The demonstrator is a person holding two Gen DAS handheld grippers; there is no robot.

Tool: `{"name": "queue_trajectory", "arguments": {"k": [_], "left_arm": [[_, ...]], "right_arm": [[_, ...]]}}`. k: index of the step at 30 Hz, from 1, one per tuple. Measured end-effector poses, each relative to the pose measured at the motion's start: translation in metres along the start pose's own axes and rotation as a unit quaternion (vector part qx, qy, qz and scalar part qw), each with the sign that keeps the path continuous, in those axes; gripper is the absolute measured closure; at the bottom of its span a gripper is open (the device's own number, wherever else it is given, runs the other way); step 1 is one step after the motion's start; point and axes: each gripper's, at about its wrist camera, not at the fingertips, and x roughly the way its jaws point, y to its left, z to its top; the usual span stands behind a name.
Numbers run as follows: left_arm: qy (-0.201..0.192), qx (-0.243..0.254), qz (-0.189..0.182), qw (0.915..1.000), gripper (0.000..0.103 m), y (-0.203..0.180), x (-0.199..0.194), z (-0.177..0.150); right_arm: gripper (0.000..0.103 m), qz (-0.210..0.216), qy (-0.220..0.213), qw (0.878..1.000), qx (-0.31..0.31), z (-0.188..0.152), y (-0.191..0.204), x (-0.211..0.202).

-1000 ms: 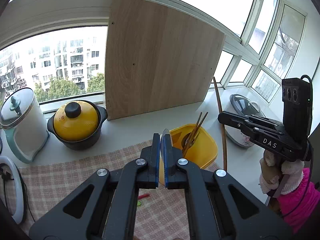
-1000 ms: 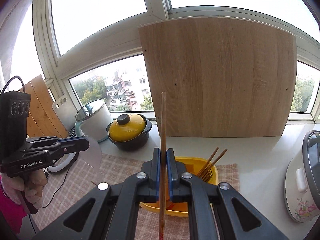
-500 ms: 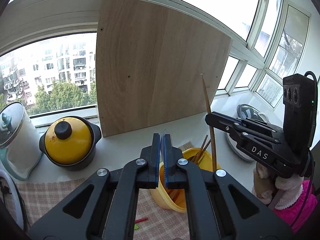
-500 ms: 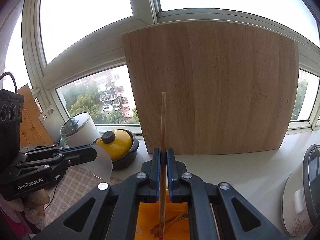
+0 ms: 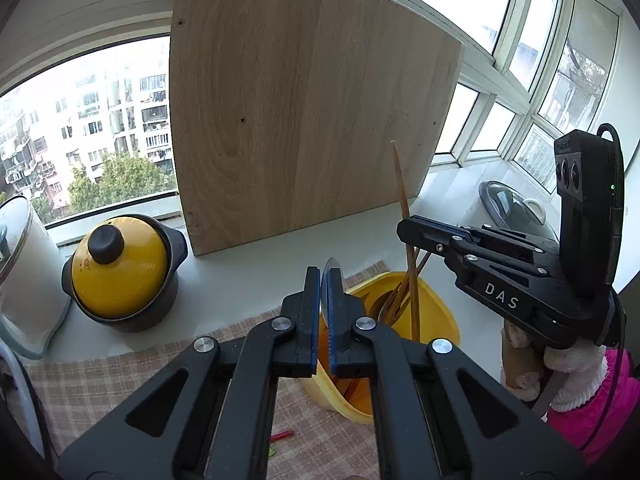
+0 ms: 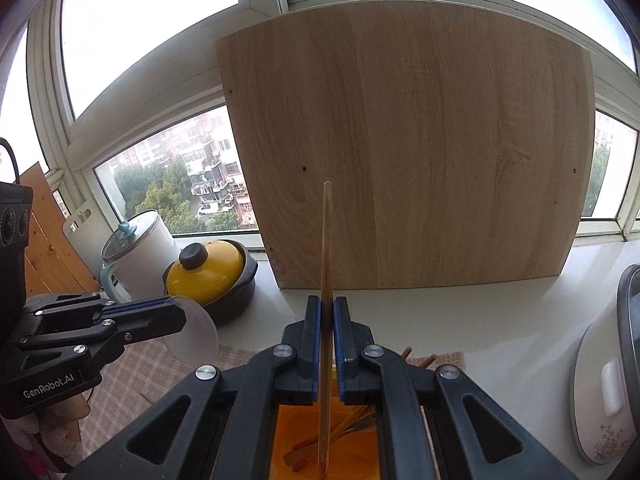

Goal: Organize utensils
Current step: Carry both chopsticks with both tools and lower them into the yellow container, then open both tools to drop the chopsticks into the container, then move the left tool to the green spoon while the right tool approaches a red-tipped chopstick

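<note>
My right gripper (image 6: 327, 312) is shut on a long wooden chopstick (image 6: 326, 248), held upright with its lower end inside the yellow utensil bin (image 6: 288, 432). In the left wrist view the right gripper (image 5: 408, 228) holds that chopstick (image 5: 401, 184) over the yellow bin (image 5: 436, 312), which holds several wooden utensils (image 5: 400, 296). My left gripper (image 5: 325, 284) is shut on a thin clear plastic disc (image 5: 329, 276). The disc also shows in the right wrist view (image 6: 196, 328), left of the bin, in the left gripper (image 6: 176, 312).
A large wooden board (image 5: 304, 120) leans against the window. A yellow-lidded black pot (image 5: 120, 268) and a white lidded pot (image 5: 24, 272) stand at left. A rice cooker (image 6: 612, 380) stands at right. A checked cloth (image 5: 104, 376) covers the counter, with a small red item (image 5: 282, 435) on it.
Both grippers have shifted slightly toward the bin. The chopstick has come lower, its lower end further into the yellow bin. Both grips are unchanged.
</note>
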Motion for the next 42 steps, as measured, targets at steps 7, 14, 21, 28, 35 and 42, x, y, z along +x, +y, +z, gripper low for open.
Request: {"name": "queue_trajectory", "arguments": {"k": [7, 14, 21, 28, 35, 42], "left_arm": [[0.014, 0.006, -0.012, 0.9998, 0.102, -0.008, 0.001, -0.007], [0.023, 0.004, -0.016, 0.9996, 0.081, -0.013, -0.006, -0.010], [0.012, -0.005, -0.017, 0.9998, 0.073, -0.005, -0.029, -0.019], [-0.002, -0.016, 0.008, 0.9998, 0.073, 0.020, -0.068, -0.042], [0.005, -0.048, 0.044, 0.9979, 0.073, 0.056, -0.098, -0.085], [0.036, -0.080, 0.073, 0.9935, 0.073, 0.088, -0.115, -0.136]], "right_arm": [[0.100, -0.005, 0.020, 1.000, 0.004, -0.015, -0.011, 0.001], [0.062, -0.005, 0.024, 1.000, 0.001, -0.020, -0.011, -0.006], [0.051, -0.001, 0.016, 1.000, -0.002, -0.025, -0.007, -0.022], [0.033, 0.014, -0.001, 1.000, -0.023, -0.030, 0.006, -0.045], [0.016, 0.075, -0.011, 0.995, -0.067, -0.047, 0.031, -0.064], [0.015, 0.099, 0.037, 0.982, -0.154, -0.086, 0.073, -0.061]]}}
